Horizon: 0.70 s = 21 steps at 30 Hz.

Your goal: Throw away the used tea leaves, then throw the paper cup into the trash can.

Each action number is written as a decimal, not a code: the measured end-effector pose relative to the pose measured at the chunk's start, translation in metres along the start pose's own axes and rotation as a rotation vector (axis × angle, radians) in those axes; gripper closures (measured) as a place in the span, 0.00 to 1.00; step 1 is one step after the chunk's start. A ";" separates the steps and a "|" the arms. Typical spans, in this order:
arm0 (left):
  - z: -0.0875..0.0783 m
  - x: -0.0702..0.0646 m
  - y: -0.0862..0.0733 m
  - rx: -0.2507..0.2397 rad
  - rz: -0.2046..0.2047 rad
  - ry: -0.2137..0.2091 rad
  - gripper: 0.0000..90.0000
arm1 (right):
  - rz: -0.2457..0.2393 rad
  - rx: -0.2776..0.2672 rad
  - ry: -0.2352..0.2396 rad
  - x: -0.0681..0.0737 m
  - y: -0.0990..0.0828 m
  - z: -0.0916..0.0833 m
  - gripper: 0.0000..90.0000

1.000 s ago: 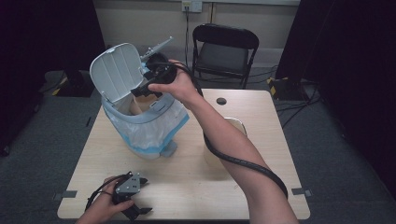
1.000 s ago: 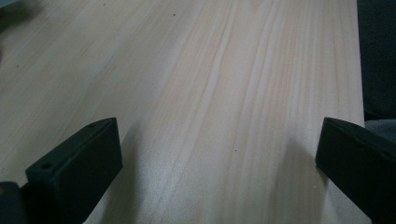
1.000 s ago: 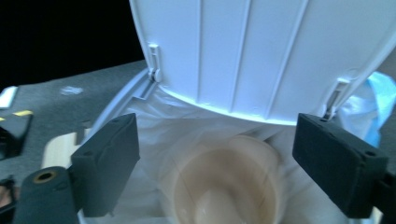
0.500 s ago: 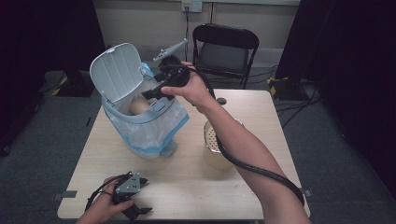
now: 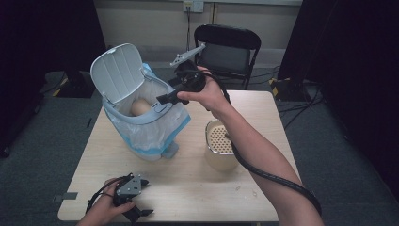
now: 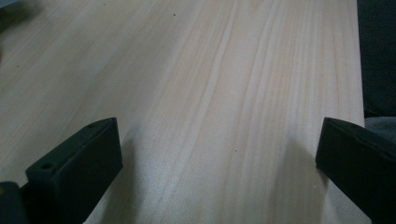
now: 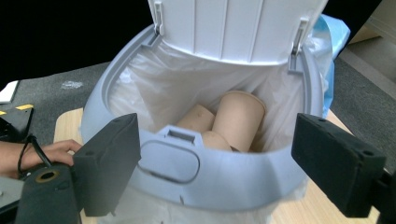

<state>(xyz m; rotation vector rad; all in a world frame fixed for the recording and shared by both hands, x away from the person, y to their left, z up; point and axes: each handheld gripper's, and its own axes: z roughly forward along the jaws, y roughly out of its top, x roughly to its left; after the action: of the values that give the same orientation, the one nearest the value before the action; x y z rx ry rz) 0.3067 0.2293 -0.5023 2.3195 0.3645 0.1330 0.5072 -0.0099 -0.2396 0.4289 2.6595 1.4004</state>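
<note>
The right gripper [image 5: 162, 100] hung just over the front rim of the grey bin [image 5: 141, 120], jaws wide apart and nothing between them; they had just been closing a little. Inside the bin, on the white liner, lay three paper cups [image 7: 238, 119], and the lid [image 5: 115, 70] stood up at the back. The left gripper [image 5: 141, 214] rested low on the bench [image 5: 188, 183], also with jaws spread and empty.

The bin appeared to lean toward the person, so I judged that a bump of the right gripper against its rim or front latch [image 7: 169, 161] could tip it over or knock the lid down. The beige container [image 5: 220, 148] near the right forearm could also be pushed by the trailing cable.

The right gripper view showed three cups and the latch, while the high view showed just one cup. The high view alone gave the container and a chair [image 5: 228, 47] behind the bench.
</note>
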 end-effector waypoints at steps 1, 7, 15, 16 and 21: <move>0.000 0.000 0.000 0.000 0.000 0.000 0.00 | -0.002 0.004 0.000 0.000 -0.002 -0.001 0.17; 0.000 0.000 0.000 0.000 0.000 0.000 0.00 | 0.003 0.007 -0.008 -0.001 -0.011 -0.006 0.17; 0.000 0.000 0.000 0.000 -0.001 0.000 0.00 | 0.003 0.006 -0.003 0.001 -0.022 -0.017 0.17; 0.000 0.000 0.000 0.000 0.000 0.000 0.00 | 0.002 0.004 -0.004 0.002 -0.024 -0.018 0.17; 0.000 0.000 0.000 0.001 -0.001 0.001 0.00 | 0.009 0.011 -0.005 0.002 -0.034 -0.025 0.17</move>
<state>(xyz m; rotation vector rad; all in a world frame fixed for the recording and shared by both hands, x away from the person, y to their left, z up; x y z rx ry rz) 0.3065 0.2293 -0.5023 2.3199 0.3660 0.1341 0.4932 -0.0479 -0.2534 0.4451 2.6662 1.3857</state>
